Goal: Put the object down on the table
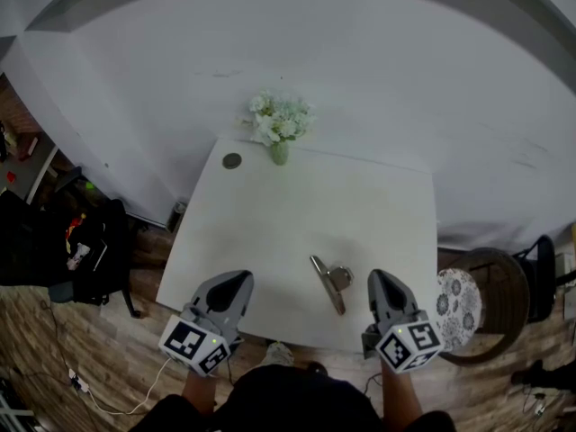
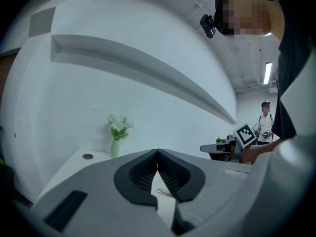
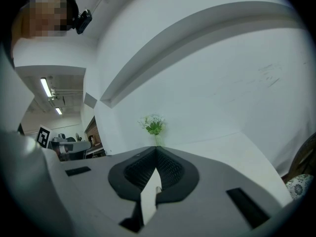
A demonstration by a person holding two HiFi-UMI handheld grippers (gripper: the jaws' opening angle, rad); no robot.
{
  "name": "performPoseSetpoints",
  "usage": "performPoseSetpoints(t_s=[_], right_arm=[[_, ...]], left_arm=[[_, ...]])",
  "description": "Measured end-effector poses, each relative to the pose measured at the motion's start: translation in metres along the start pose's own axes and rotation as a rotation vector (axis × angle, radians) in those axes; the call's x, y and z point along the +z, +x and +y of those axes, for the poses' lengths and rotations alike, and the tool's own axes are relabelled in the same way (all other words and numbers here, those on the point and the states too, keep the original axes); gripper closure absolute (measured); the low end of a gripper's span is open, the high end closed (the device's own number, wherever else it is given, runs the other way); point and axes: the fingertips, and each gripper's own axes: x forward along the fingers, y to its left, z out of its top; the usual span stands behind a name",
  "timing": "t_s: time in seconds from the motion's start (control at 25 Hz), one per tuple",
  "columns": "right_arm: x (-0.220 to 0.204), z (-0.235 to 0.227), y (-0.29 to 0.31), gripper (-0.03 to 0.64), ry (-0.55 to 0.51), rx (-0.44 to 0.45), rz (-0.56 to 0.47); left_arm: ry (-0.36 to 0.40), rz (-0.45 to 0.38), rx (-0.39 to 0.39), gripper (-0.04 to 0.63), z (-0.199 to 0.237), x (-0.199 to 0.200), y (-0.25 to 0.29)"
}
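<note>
Silver metal spring clip (image 1: 329,283) is recorded lying flat on the white rectangular table (image 1: 297,207), near its front edge. Left gripper (image 1: 238,286) and right gripper (image 1: 382,282) are held over that edge, either side of the clip and apart from it. Both pairs of jaws are pressed together with nothing between them.

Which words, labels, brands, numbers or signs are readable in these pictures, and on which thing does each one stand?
None can be read in any view.
left gripper: it bears only a black and white square pattern, no letters.
right gripper: the same kind of pattern, no letters.
metal clip: any marking is too small to tell.
</note>
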Motion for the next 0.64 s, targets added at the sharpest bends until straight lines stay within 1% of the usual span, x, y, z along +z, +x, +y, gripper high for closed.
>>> performPoseSetpoints(t_s=[0.64], right_arm=[[-0.0025, 0.0011, 0.0050, 0.620, -0.004, -0.011, 0.012]], left_arm=[[-0.005, 0.007, -0.009, 0.595, 0.0076, -0.0010, 0.0032]])
